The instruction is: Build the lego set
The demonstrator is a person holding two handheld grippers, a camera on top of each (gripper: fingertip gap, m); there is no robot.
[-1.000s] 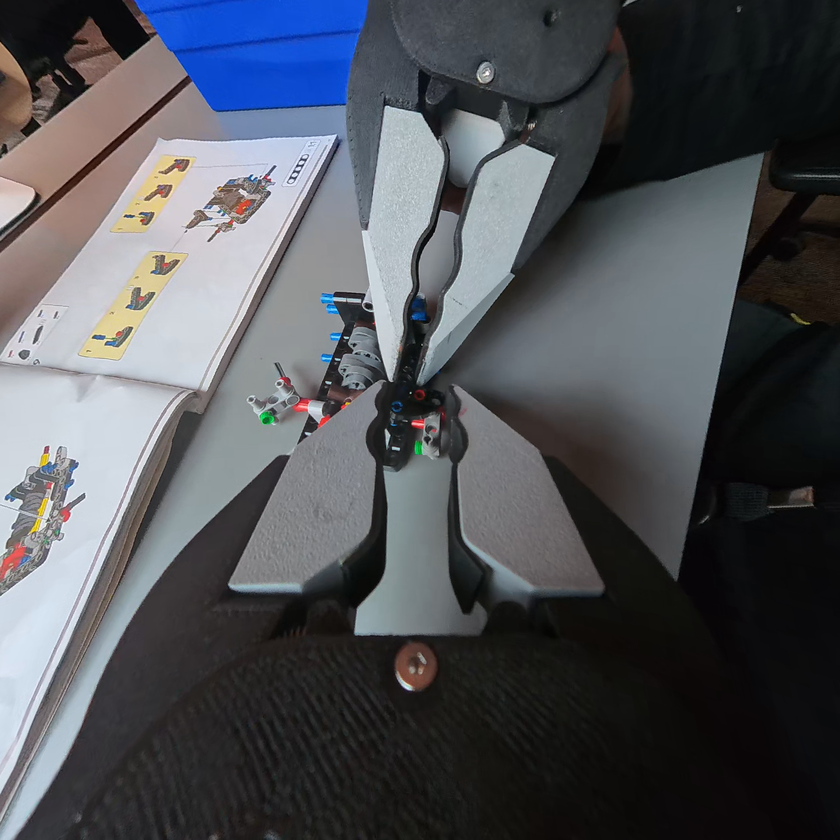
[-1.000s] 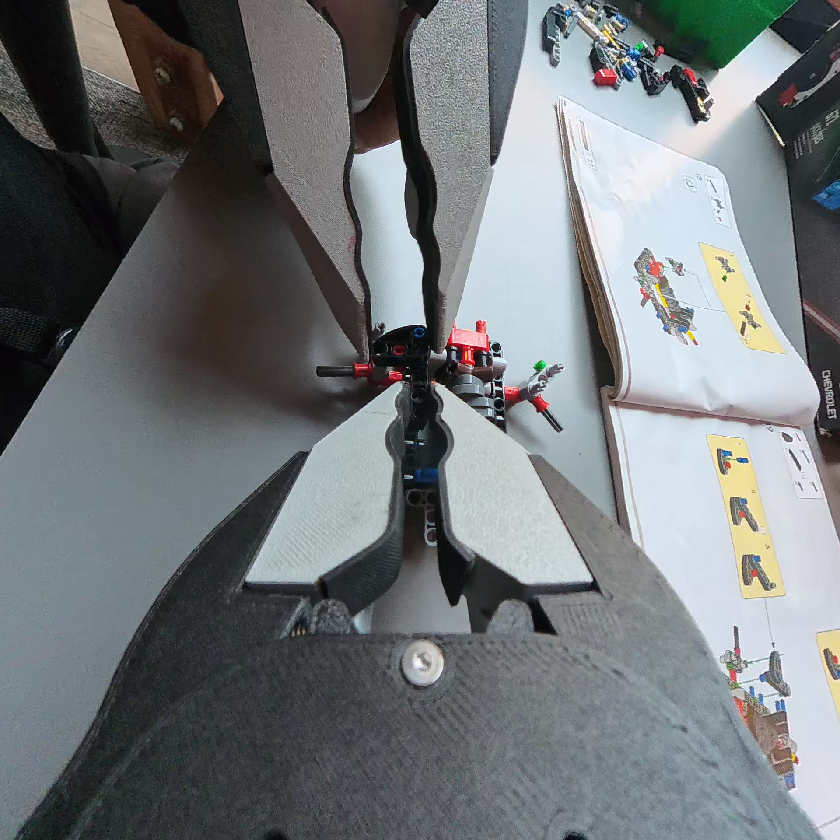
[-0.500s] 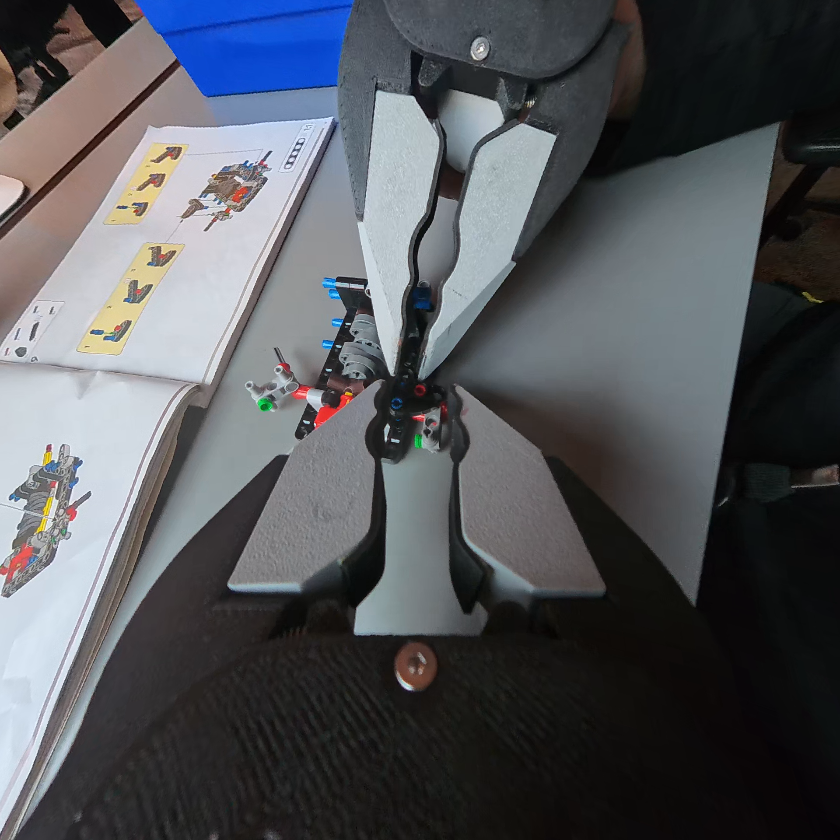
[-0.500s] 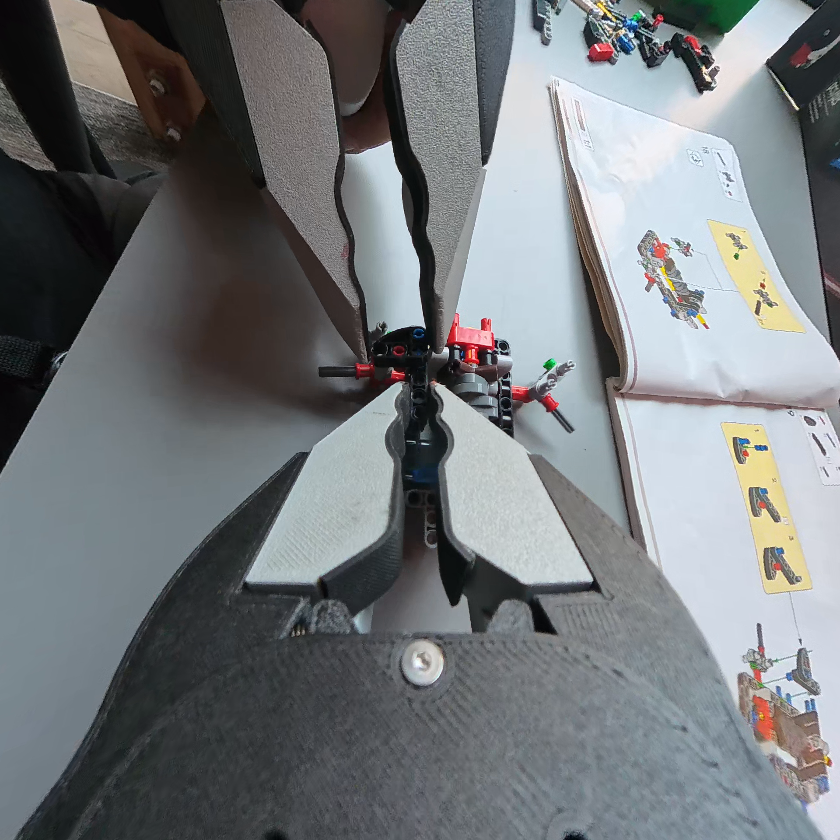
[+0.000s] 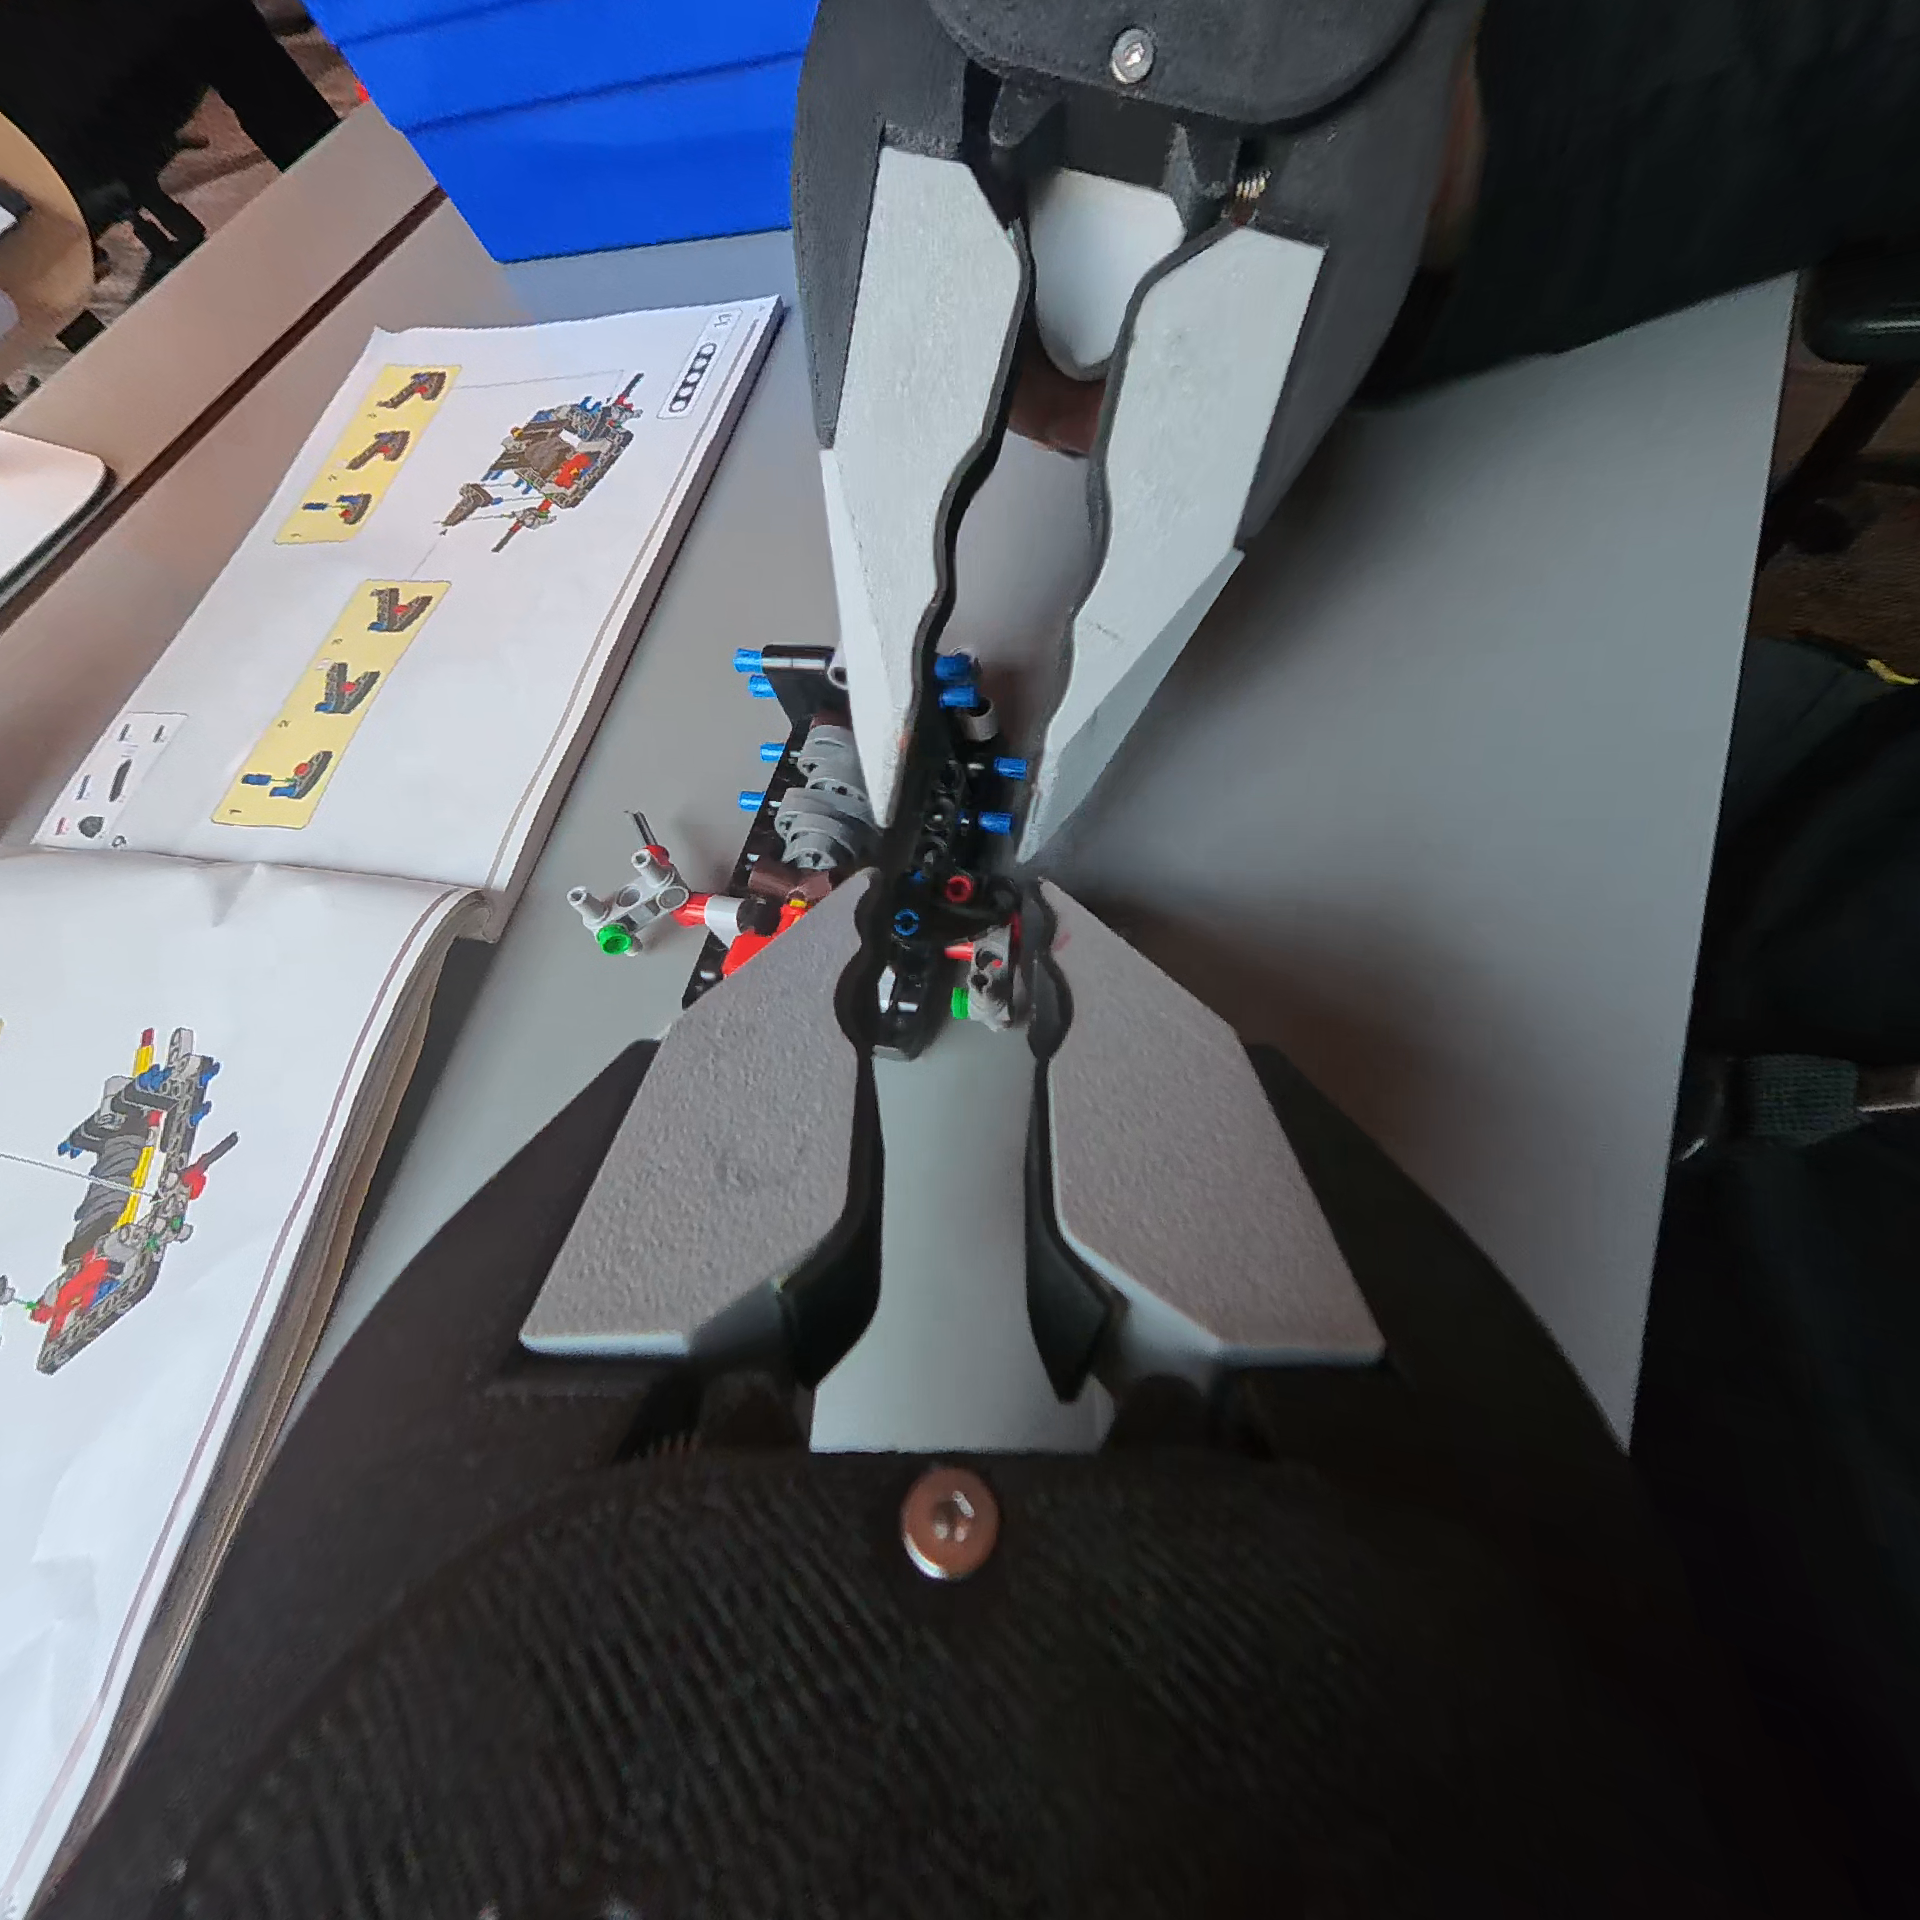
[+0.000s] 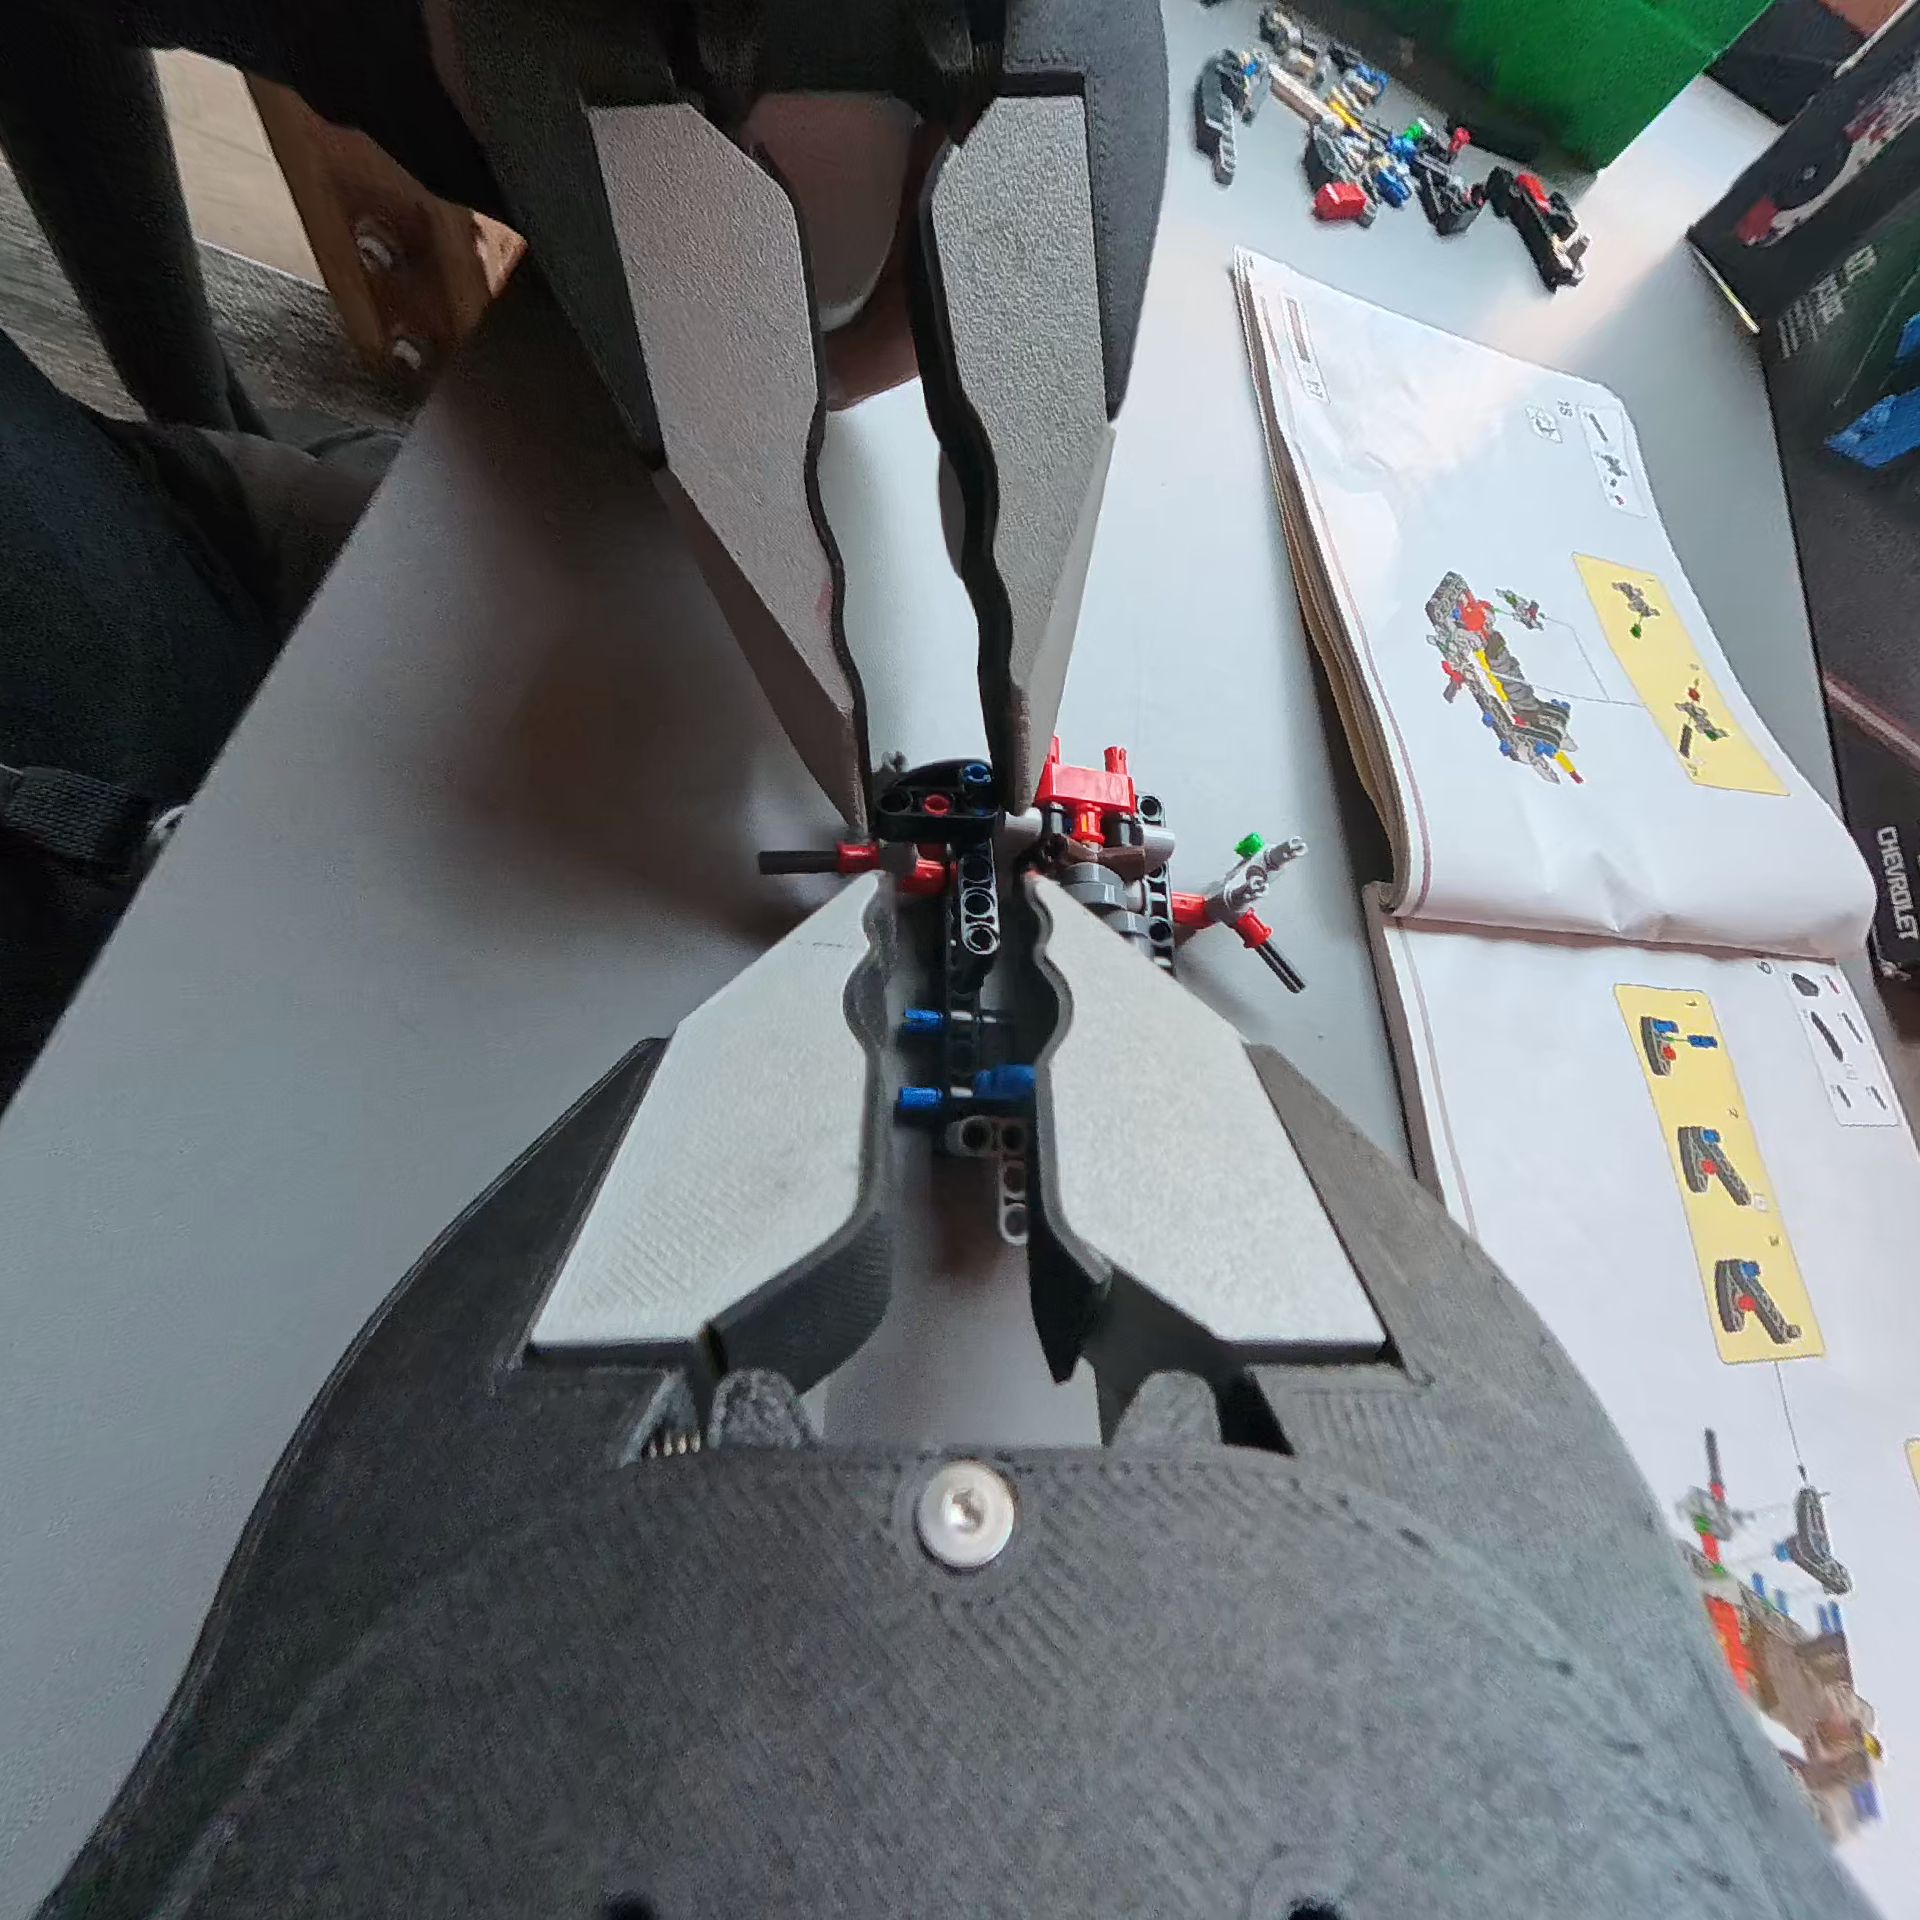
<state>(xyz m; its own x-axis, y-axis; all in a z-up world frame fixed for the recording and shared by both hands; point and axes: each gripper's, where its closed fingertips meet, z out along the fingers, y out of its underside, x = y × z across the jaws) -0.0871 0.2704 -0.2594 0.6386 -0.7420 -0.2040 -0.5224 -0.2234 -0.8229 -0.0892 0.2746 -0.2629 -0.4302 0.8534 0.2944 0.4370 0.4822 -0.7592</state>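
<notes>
lego chassis partly built, both claws working on it at the worktop edge

the lego assembly [image 6: 1039, 883] sits on the grey worktop [image 6: 416, 831], a short frame of black beams, blue pins and a red block. the left claw [image 5: 951, 971] pinches its curved black end piece; the right claw [image 6: 961, 935] stands slightly parted around the long beam, grip uncertain. the open instruction booklet [image 6: 1558, 675] and the heap of loose parts [image 6: 1392, 177] suggest most of the build is left.

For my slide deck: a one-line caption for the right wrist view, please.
Two claws meet over a half-built toy frame on a grey table, open instruction booklet alongside.
</notes>
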